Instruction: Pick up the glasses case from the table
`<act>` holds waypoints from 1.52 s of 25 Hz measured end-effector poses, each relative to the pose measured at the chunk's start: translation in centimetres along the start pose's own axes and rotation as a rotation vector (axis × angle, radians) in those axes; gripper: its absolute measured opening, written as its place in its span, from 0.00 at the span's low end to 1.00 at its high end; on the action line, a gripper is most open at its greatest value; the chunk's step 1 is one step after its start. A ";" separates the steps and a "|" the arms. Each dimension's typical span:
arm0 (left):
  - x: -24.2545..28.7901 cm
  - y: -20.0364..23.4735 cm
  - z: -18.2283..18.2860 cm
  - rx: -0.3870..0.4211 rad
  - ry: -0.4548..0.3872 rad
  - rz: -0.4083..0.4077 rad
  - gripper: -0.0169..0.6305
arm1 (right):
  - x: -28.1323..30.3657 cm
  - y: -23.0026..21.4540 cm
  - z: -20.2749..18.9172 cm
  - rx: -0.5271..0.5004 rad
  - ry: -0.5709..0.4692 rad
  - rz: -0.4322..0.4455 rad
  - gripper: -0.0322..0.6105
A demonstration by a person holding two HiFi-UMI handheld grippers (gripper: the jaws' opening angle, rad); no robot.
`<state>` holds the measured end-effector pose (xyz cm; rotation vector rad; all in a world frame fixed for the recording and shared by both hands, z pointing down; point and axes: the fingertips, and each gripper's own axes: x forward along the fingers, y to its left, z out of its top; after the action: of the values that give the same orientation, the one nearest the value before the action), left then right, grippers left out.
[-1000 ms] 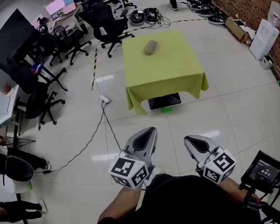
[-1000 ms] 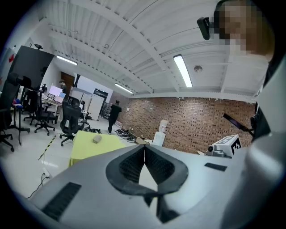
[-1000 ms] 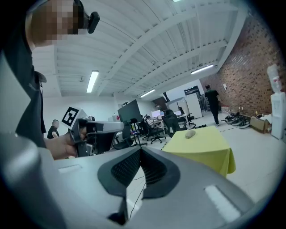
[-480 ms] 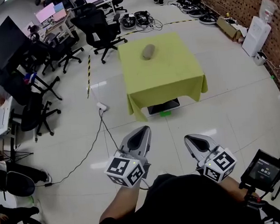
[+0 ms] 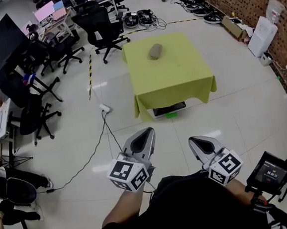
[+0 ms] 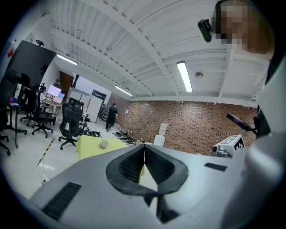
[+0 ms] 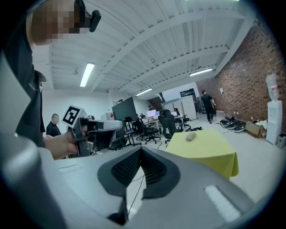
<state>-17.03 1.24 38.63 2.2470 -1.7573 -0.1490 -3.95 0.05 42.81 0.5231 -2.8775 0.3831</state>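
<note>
The glasses case [image 5: 155, 51], a grey oblong pouch, lies near the far side of a square table covered by a yellow-green cloth [image 5: 177, 71]. It also shows small and far off in the left gripper view as the case [image 6: 103, 144] and in the right gripper view as the case [image 7: 191, 137]. My left gripper [image 5: 147, 131] and right gripper [image 5: 191, 141] are held side by side over the floor, well short of the table. Both are shut with nothing between their jaws, as the left gripper [image 6: 144, 147] and right gripper [image 7: 141, 150] views show.
Black office chairs [image 5: 98, 28] and desks stand to the left of the table. A cable with a power strip [image 5: 104, 109] runs across the tiled floor. A brick wall and a white water dispenser [image 5: 261, 36] are at the right. A small screen device [image 5: 269, 171] sits by my right side.
The table with the case has come a little nearer and lower in the head view. Both grippers keep their place in the frame and stay shut.
</note>
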 end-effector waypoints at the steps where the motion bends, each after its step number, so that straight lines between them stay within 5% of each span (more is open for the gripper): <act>1: -0.4 0.0 0.3 -0.002 -0.001 -0.001 0.04 | 0.1 0.3 0.3 0.000 0.002 -0.001 0.05; 24: 1.3 -0.4 0.0 -0.008 0.033 -0.014 0.04 | 1.7 -0.6 1.5 0.005 0.004 0.025 0.05; 38: 8.2 0.4 0.3 0.017 0.021 0.051 0.04 | 4.2 -7.9 3.0 0.006 -0.026 0.104 0.05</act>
<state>-15.42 -6.81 39.28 2.2046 -1.8094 -0.1000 -5.34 -9.34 42.65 0.3828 -2.9376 0.4041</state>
